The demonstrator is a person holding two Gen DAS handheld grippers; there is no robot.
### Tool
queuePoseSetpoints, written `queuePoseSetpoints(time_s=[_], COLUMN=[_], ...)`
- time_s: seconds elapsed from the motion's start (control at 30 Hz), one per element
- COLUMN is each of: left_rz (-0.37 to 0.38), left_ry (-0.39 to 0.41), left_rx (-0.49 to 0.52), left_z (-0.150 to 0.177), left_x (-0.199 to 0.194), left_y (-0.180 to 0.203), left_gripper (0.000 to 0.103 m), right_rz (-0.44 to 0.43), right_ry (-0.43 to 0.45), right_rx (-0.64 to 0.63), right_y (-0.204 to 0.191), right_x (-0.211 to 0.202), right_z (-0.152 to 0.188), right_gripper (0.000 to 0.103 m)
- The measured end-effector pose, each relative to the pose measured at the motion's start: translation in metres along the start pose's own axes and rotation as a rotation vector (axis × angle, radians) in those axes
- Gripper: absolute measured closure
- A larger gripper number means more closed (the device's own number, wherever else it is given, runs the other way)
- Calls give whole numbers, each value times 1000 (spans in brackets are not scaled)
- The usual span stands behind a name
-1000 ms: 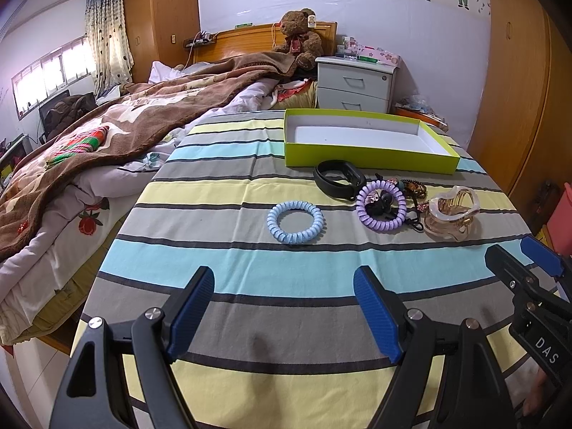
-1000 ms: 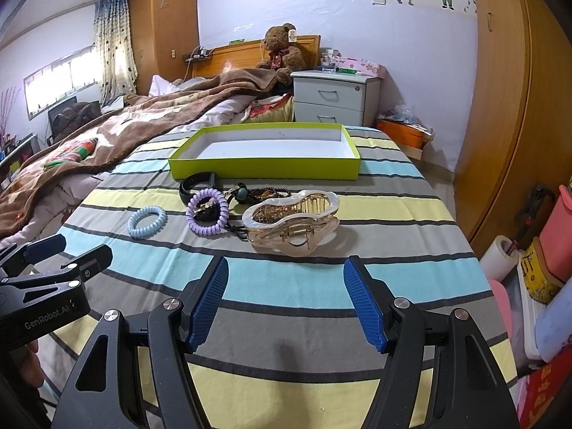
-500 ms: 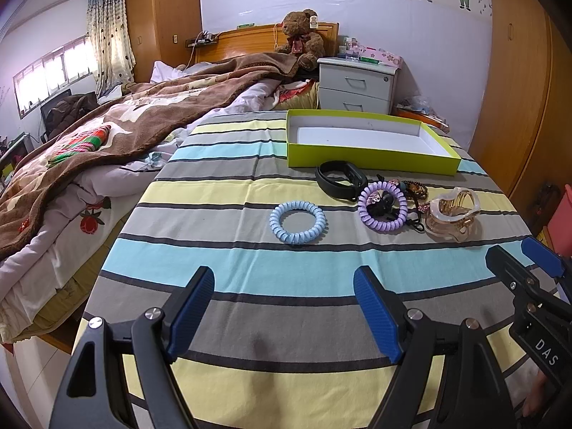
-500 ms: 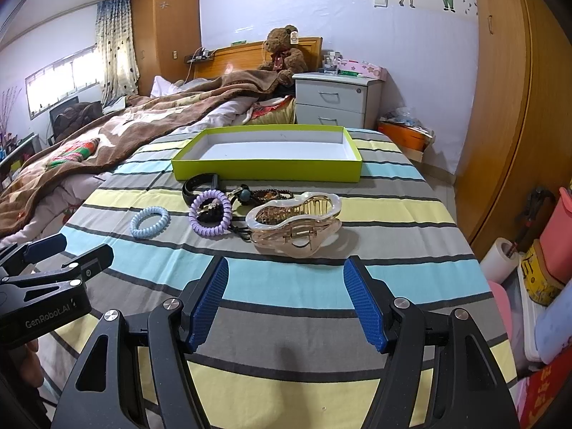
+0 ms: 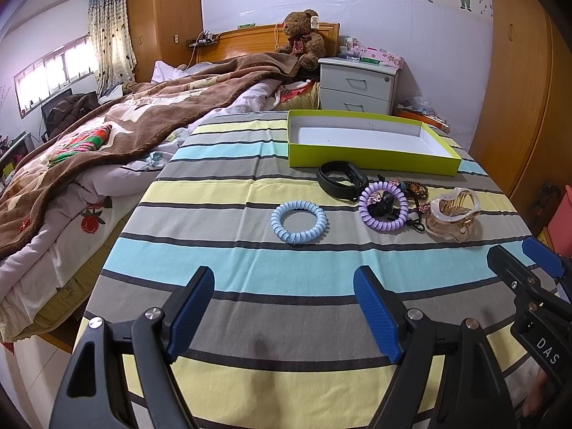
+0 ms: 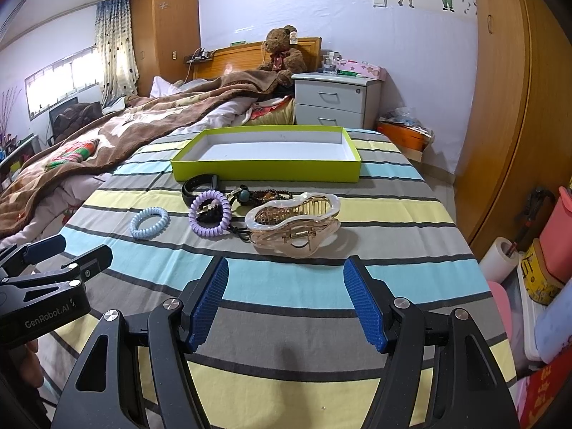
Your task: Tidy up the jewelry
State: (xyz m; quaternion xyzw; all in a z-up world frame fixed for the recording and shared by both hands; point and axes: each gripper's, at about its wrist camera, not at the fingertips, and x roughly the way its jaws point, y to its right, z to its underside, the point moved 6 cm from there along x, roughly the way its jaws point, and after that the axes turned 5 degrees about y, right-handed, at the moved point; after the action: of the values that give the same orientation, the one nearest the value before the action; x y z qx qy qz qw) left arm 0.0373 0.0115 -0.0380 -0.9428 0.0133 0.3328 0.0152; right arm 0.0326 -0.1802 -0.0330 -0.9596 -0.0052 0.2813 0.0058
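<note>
On the striped tablecloth [image 5: 221, 261] lie a blue coil hair tie [image 5: 299, 221] [image 6: 149, 222], a purple coil hair tie [image 5: 383, 209] [image 6: 210, 213] over a dark clip, a black wristband [image 5: 341, 179] [image 6: 195, 186], a beaded bracelet [image 6: 262, 195] and a clear amber claw clip [image 5: 453, 217] [image 6: 295, 224]. Behind them stands an empty lime-green tray [image 5: 371, 159] [image 6: 266, 171]. My left gripper [image 5: 284, 284] is open, short of the blue tie. My right gripper [image 6: 286, 277] is open, just short of the claw clip. Each gripper shows at the edge of the other's view.
A bed with a brown blanket [image 5: 118, 125] borders the table's left side. A grey nightstand [image 5: 357, 85] and a teddy bear [image 5: 302, 37] stand behind. Wooden wardrobe doors [image 6: 507, 107] and floor clutter [image 6: 536, 271] line the right.
Both grippers have drifted slightly forward toward the jewelry. Their jaws stay open and nothing on the table has moved.
</note>
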Motion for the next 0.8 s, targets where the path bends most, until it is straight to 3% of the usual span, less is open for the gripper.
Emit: queuePoseSetpoints(time_s=[0.47, 0.8], left_rz=[1, 23], left_ry=[-8, -53], left_rx=[0, 6], left_z=[2, -2], left_x=[1, 19], left_y=[-1, -4], left_gripper=[21, 21], right_rz=[8, 42], right_ry=[-4, -14], right_rx=[7, 32], right_y=[2, 28], right_x=[2, 19], right_z=[-1, -15], right_gripper=[36, 36])
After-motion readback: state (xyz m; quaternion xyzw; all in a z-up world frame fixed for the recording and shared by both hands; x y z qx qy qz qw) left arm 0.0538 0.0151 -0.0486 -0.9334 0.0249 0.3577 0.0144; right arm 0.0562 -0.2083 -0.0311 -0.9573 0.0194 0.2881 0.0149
